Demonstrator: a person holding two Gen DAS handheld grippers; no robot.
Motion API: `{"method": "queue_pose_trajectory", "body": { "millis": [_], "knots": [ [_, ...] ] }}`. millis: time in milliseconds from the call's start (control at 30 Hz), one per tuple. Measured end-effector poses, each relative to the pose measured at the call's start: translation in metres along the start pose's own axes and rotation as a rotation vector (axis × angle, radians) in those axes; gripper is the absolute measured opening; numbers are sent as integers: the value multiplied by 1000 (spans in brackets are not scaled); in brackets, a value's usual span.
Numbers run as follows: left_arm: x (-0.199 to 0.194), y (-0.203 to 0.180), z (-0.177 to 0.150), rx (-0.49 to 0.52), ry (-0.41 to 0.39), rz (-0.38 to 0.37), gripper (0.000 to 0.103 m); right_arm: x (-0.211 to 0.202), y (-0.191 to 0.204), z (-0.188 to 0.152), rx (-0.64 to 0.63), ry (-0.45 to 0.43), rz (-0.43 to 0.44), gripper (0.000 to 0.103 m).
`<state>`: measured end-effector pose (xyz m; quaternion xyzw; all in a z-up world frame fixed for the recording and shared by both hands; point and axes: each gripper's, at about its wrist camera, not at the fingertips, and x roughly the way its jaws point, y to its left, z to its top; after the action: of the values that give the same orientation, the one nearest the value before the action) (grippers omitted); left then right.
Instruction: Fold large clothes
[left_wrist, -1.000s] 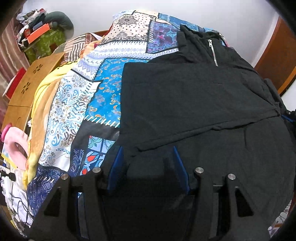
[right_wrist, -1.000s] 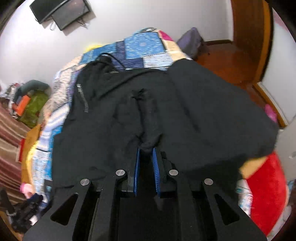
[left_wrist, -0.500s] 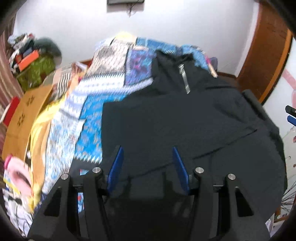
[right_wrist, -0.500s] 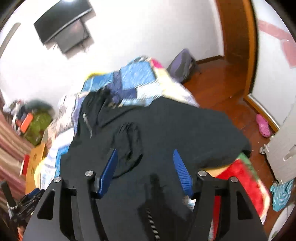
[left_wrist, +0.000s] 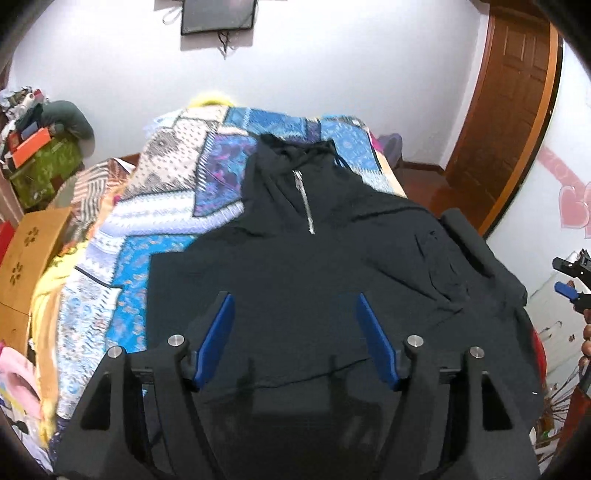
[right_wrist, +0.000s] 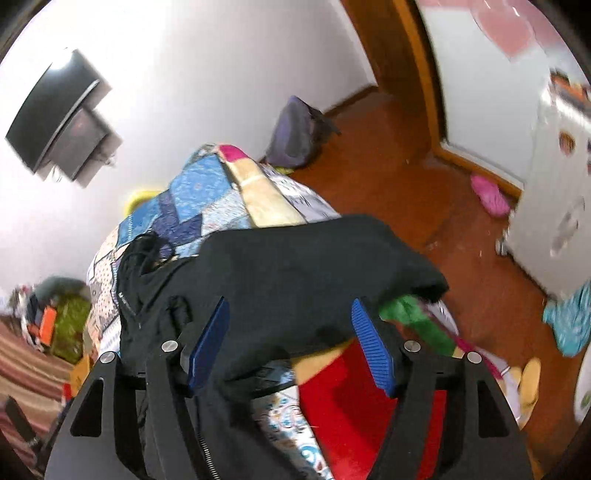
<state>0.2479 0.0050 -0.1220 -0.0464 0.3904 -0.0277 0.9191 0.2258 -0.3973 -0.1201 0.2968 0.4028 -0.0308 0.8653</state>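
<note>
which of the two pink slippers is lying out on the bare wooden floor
The pink slipper by the white door, seen from the right wrist. The other pink slipper sits among the clutter beside the bed.

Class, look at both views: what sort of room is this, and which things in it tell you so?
Most likely a bedroom in a home: a bed under a patchwork quilt with a black zip-neck garment laid on it, a wall-mounted screen, and a wooden door.
</note>
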Motion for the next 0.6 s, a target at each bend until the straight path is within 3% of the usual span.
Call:
{"method": "queue_pose_trajectory", "body": {
  "millis": [133, 300, 467, 600],
  "knots": [
    [19, -11, -7, 16, 57, -5, 67, 31, -28, -2, 110, 89, 17, 65],
    [35, -16, -13, 25, 103, -7, 67, 69, -60, -3, 288, 207, 107, 65],
    [45, -14, -15, 23, 123, 6, 67, 88, -71, 5, 366, 208, 130, 65],
    [50, -8, -17, -9, 141, -1, 67, 99, -72, 16, 391, 190, 78, 65]
  ]
}}
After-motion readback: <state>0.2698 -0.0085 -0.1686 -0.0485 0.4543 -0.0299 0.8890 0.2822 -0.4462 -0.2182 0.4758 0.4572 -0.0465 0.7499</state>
